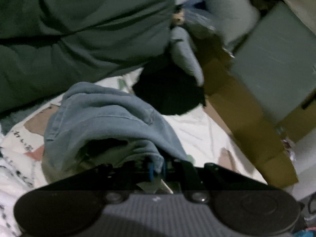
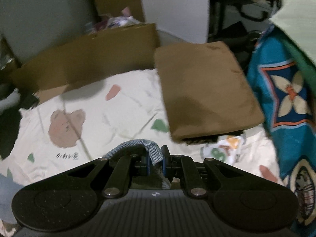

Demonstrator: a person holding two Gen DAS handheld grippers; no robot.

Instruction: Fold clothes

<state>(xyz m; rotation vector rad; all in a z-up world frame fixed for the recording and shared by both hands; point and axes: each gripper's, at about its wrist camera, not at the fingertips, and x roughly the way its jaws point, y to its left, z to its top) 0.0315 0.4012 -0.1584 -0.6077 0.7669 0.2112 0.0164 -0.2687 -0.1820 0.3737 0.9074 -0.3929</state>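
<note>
Right wrist: cardboard box (image 2: 88,59) w/ clutter (image 2: 118,21)

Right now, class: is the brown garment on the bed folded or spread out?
Folded: the brown garment lies as a neat rectangle, stacked layers showing at its near edge.

The left gripper (image 1: 158,167) is closed on the edge of blue jeans (image 1: 102,118), which hang above a white printed sheet (image 1: 197,130), near a cardboard box (image 1: 246,122).
</note>
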